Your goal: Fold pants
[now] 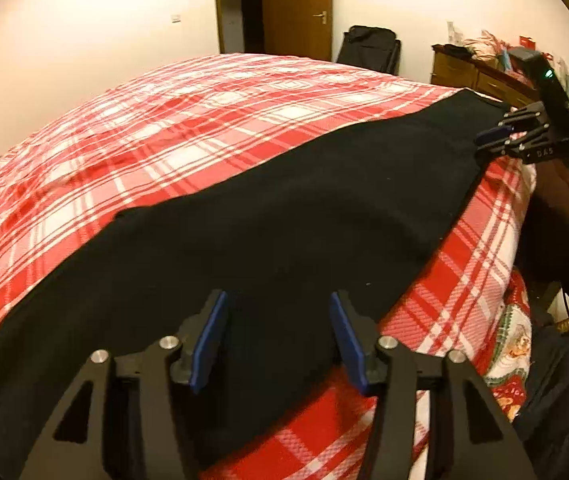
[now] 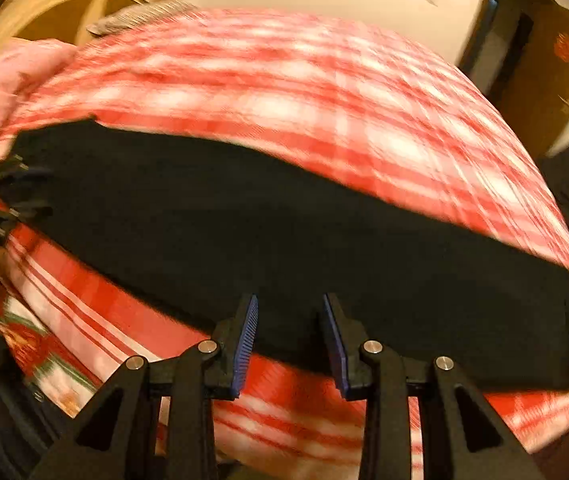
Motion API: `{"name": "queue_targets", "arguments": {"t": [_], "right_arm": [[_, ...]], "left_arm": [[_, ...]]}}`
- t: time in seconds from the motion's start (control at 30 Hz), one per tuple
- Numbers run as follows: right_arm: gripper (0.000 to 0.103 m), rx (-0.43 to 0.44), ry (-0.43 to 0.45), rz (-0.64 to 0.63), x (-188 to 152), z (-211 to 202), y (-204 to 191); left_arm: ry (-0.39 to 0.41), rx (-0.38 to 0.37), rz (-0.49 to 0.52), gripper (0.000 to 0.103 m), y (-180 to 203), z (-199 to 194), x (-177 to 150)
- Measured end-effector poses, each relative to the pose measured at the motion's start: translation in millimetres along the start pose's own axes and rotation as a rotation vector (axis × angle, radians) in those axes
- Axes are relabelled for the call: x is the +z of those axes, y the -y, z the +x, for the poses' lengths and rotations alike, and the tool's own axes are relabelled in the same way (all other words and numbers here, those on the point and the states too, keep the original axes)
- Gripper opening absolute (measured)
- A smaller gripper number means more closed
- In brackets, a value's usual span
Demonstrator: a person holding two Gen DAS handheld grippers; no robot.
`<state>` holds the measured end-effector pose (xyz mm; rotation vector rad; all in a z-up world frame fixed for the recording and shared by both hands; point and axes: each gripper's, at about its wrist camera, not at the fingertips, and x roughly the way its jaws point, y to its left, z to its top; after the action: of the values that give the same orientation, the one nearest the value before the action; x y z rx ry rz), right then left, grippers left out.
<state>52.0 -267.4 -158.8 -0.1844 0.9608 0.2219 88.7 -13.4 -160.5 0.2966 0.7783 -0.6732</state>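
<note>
Black pants (image 1: 268,216) lie flat in a long strip along the near edge of a bed with a red and white plaid cover (image 1: 172,120). My left gripper (image 1: 278,336) is open just above one end of the pants. My right gripper (image 2: 290,344) is open over the pants' (image 2: 284,232) near edge towards the other end. In the left wrist view the right gripper (image 1: 492,140) shows at the far end of the pants, jaws apart. In the right wrist view the left gripper (image 2: 24,192) shows at the left end, blurred.
A wooden door (image 1: 296,8) and a black suitcase (image 1: 368,48) stand beyond the bed. A cluttered wooden dresser (image 1: 480,76) is at the right. A patterned quilt edge (image 1: 512,344) hangs off the bed's near side. A pink pillow (image 2: 8,76) lies at the headboard.
</note>
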Motion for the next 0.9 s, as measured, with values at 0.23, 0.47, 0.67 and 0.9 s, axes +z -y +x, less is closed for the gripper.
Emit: {"name": "queue_targets", "arguments": {"t": [0.23,0.47,0.67,0.9], "right_arm": [[0.036,-0.011,-0.133,-0.120,-5,28,-32],[0.036,0.025,0.032,-0.121,39,19,-35],[0.036,0.105,0.135,-0.056,94,50,-46],[0.037,0.360,0.114,-0.091,140,88,-102]], "left_arm": [[-0.007,0.006,-0.018,0.059,-13,-9,-20],[0.036,0.191,-0.109,0.073,-49,-28,-15],[-0.012,0.308,-0.214,0.074,-83,-30,-26],[-0.020,0.353,-0.252,0.074,-104,-35,-40]]}}
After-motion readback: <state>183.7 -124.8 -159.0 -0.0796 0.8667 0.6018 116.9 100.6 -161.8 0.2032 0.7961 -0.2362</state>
